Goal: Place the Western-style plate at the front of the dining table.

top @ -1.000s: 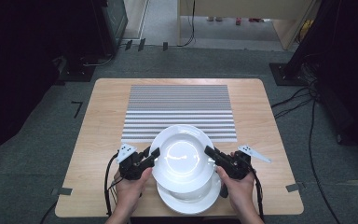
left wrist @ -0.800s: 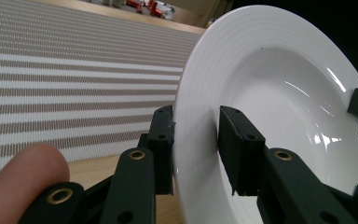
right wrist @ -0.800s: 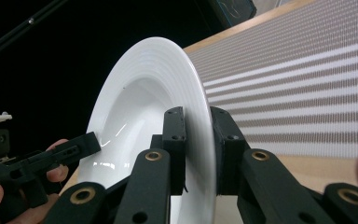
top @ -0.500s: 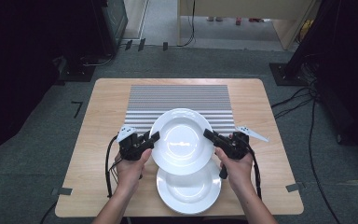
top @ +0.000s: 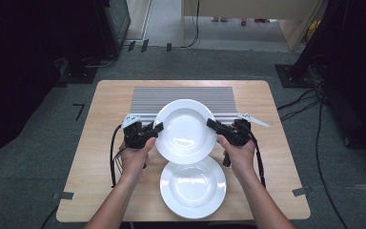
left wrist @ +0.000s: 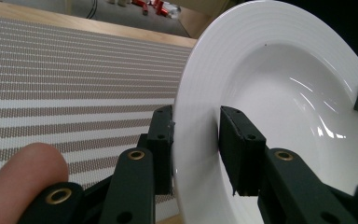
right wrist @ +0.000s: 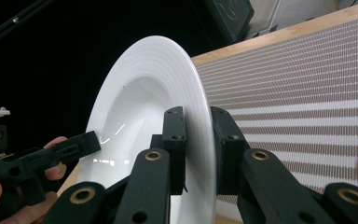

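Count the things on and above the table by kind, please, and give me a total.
White plates: 2, a lifted plate and a plate on the table
Striped mats: 1, the striped mat
Hand-held grippers: 2, the left hand-held gripper and the right hand-held gripper, each clamped on the lifted plate's rim
Total: 5

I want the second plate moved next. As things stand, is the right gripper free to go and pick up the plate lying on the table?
Probably not yet. The right gripper is shut on the rim of the lifted plate, which the left gripper holds opposite. The plate on the table lies uncovered just below; the lifted plate must be set down first.
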`<state>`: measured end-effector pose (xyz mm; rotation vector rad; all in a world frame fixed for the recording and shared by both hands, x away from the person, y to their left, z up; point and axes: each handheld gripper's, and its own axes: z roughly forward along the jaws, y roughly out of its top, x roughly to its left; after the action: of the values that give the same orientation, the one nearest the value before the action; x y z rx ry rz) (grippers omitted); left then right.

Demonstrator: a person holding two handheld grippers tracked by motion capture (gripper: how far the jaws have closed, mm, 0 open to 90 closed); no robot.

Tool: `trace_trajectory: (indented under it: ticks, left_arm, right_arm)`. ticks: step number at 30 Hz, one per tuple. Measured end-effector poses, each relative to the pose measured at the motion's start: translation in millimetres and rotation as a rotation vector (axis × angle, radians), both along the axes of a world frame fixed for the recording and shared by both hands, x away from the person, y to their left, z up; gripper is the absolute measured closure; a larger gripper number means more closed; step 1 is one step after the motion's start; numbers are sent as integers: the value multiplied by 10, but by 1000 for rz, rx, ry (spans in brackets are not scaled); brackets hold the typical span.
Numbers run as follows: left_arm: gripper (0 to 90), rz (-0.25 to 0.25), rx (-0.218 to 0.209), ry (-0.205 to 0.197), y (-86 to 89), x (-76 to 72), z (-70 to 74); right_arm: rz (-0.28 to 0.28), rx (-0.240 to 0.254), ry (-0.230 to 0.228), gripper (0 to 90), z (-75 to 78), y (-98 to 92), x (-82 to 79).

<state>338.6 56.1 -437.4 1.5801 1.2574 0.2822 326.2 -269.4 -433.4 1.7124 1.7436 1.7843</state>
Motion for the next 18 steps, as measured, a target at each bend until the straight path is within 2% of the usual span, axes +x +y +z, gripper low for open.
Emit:
trace_trajectory:
  ticks: [6, 15, 18]
  left_arm:
    - [670, 5, 11, 13, -25, 201, 4]
    - [666, 11, 14, 54, -44, 480, -123]
    - [663, 17, 26, 76, -58, 634, -166]
  right_arm:
    - [-10, -2, 12, 783, -32, -5, 176]
    - [-11, -25, 50, 782, -111, -1, 445]
    - [-15, -32, 68, 781, -157, 5, 579]
